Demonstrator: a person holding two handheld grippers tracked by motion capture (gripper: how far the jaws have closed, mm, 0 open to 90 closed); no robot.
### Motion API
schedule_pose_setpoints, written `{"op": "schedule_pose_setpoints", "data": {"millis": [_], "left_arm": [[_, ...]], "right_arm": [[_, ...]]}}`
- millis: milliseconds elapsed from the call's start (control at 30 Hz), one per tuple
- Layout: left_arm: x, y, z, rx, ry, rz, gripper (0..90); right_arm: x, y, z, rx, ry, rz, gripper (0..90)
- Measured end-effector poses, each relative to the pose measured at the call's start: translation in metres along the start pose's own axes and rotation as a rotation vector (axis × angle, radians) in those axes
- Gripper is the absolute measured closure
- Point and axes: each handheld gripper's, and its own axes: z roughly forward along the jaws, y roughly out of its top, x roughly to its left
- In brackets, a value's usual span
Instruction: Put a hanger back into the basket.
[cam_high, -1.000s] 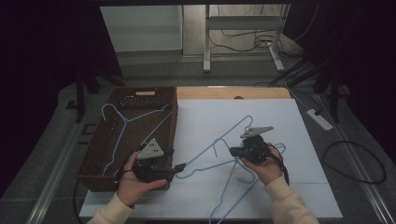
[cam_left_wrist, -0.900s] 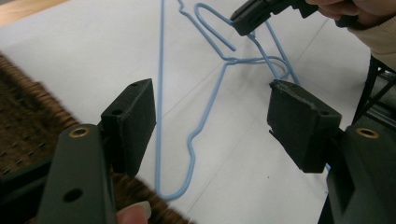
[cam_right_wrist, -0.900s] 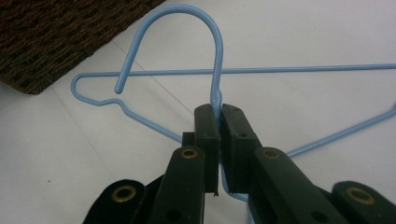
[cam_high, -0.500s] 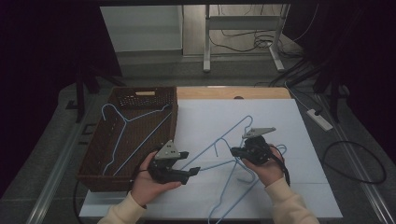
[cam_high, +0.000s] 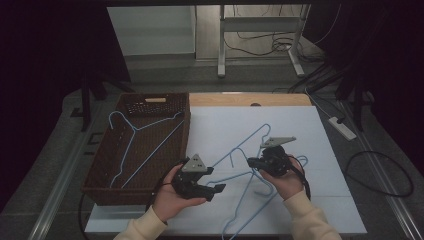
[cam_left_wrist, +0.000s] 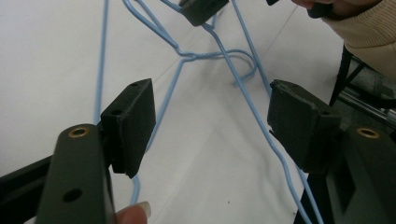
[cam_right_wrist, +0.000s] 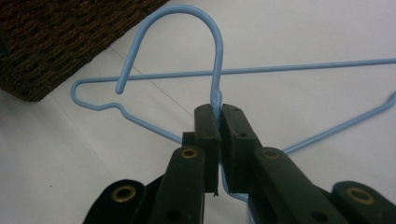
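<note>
Two light-blue wire hangers lie crossed on the white table (cam_high: 310, 135). My right gripper (cam_high: 251, 162) is shut on the neck of one hanger (cam_high: 245, 140), just below its hook (cam_right_wrist: 205, 28), with the jaws (cam_right_wrist: 219, 109) pressed flat on the wire. The second hanger (cam_high: 250, 213) runs toward the near edge. My left gripper (cam_high: 218, 189) is open and low over the table, pointing right. Its jaws (cam_left_wrist: 210, 112) straddle the crossing wires (cam_left_wrist: 252, 112) without touching them. A third blue hanger (cam_high: 135, 145) lies in the brown woven basket (cam_high: 134, 193).
The basket stands at the table's left side, close to my left hand. A wooden board (cam_high: 250, 99) edges the far side of the table. A power strip (cam_high: 342, 127) and cables lie on the floor to the right.
My left gripper has moved right from the basket's near corner out over the table to the crossed hangers. The right gripper has stayed shut on its hanger, nearly still.
</note>
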Motion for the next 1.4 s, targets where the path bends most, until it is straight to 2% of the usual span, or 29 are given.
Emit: {"op": "schedule_pose_setpoints", "data": {"millis": [200, 533, 633, 767, 933, 1067, 1133, 1233, 1400], "left_arm": [[-0.006, 0.0, 0.017, 0.033, -0.025, -0.011, 32.9], [-0.021, 0.002, 0.049, 0.095, -0.049, 0.013, 33.2], [-0.022, 0.002, 0.06, 0.111, -0.055, 0.003, 33.9], [-0.023, 0.001, 0.076, 0.131, -0.083, -0.017, 36.8], [-0.026, -0.002, 0.091, 0.163, -0.102, -0.019, 47.6], [-0.024, -0.003, 0.094, 0.161, -0.128, -0.033, 64.5], [-0.023, -0.003, 0.095, 0.16, -0.146, -0.043, 69.3], [-0.02, -0.003, 0.096, 0.16, -0.148, -0.061, 76.4], [-0.017, -0.004, 0.095, 0.152, -0.164, -0.092, 79.3]], "right_arm": [[0.0, 0.0, 0.0, -0.006, -0.002, 0.002, 86.2], [0.0, -0.001, -0.002, -0.02, -0.002, 0.012, 86.2], [0.0, -0.002, -0.002, -0.024, -0.004, 0.016, 86.2], [0.0, -0.002, -0.003, -0.026, -0.007, 0.019, 86.1], [-0.001, -0.003, -0.004, -0.033, -0.01, 0.024, 86.1], [-0.001, -0.003, -0.005, -0.036, -0.009, 0.029, 86.1], [-0.001, -0.003, -0.005, -0.038, -0.009, 0.032, 86.1], [-0.002, -0.003, -0.006, -0.043, -0.014, 0.034, 86.1], [-0.003, -0.005, -0.007, -0.053, -0.01, 0.043, 85.9]]}}
